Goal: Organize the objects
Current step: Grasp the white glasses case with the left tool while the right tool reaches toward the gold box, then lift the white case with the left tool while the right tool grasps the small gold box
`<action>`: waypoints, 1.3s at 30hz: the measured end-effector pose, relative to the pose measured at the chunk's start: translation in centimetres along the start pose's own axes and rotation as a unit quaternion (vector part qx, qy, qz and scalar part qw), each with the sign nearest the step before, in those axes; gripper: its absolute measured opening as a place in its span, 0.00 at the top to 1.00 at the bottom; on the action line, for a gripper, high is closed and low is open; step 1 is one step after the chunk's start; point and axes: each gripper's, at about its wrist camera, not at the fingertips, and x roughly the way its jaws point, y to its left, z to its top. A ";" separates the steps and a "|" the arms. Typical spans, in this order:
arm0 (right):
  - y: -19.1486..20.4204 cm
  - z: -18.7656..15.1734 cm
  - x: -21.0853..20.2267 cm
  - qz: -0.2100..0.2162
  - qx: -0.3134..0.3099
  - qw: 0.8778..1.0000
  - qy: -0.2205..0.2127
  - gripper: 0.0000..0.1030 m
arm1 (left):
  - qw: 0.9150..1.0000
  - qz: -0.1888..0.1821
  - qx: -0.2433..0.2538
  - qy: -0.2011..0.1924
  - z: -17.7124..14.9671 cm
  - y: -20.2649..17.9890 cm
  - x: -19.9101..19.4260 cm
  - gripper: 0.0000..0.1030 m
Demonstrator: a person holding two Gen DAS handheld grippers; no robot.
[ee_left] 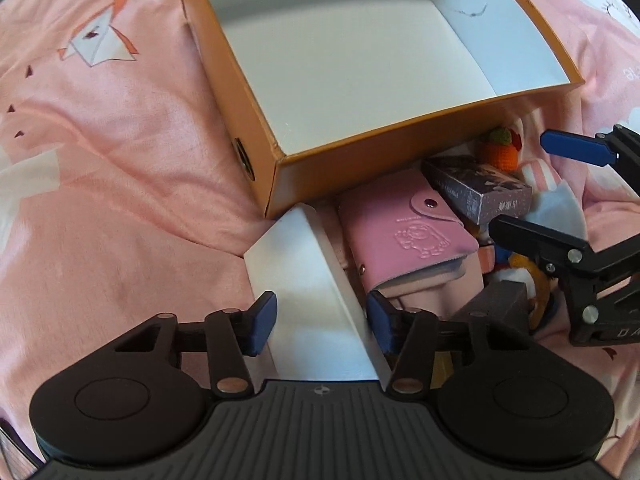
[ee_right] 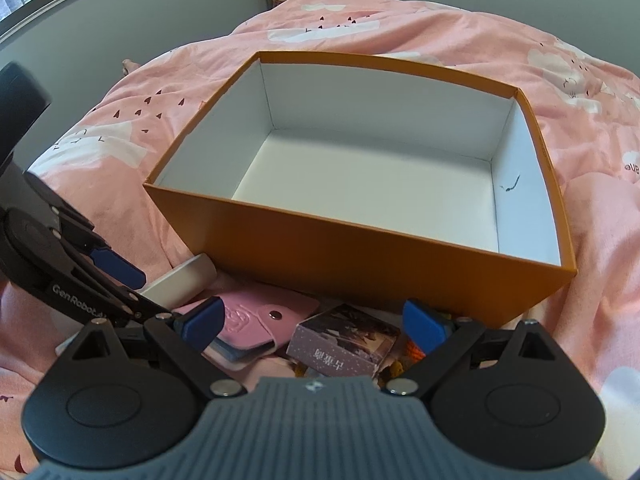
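Left wrist view: left tongs (ee_left: 322,322) straddle the white box (ee_left: 308,292), pads apart, not yet pressing; right tongs (ee_right: 316,320) gape over the patterned carton (ee_right: 346,346). Risk: smooth slanted faces may slip on closing. White box lies tilted on the bed beside the empty orange box (ee_right: 360,256).

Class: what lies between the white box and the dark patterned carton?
The pink card wallet lies between the white box and the dark patterned carton, clearest in the left wrist view.

left gripper (ee_left: 322,322): lower centre of its own view, pointing steeply down, blue pads apart, close against what lies between
right gripper (ee_right: 316,320): lower centre of its own view, jaws wide apart, nothing gripped
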 end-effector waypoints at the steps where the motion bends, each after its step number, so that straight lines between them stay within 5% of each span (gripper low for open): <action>1: 0.1 0.0 0.0 0.000 -0.002 1.000 -0.001 0.07 | 1.000 -0.004 0.003 0.010 0.3 0.1 0.1 0.44; 8: 0.2 0.0 0.1 0.000 -0.004 1.000 -0.001 0.07 | 0.996 -0.018 0.005 0.083 2.5 0.8 1.7 0.38; 16: 0.5 -0.1 0.2 0.017 0.001 1.000 0.012 0.07 | 0.993 0.042 0.044 0.105 2.3 -1.1 3.5 0.30; 22: 0.8 -0.4 0.1 0.037 0.005 0.999 0.025 0.07 | 0.996 0.022 0.032 0.086 1.9 -0.4 1.7 0.43; 29: 0.7 0.1 0.6 0.139 0.058 0.986 0.071 0.19 | 0.999 -0.012 -0.003 0.047 1.1 1.2 -1.8 0.67; 33: 1.7 0.4 1.8 0.196 0.064 0.972 0.115 0.19 | 0.999 -0.033 -0.006 0.031 0.8 1.5 -4.4 0.68; 39: 4.8 0.3 3.7 0.206 0.004 0.964 0.170 0.18 | 0.999 -0.035 0.002 -0.015 1.2 1.2 -8.5 0.70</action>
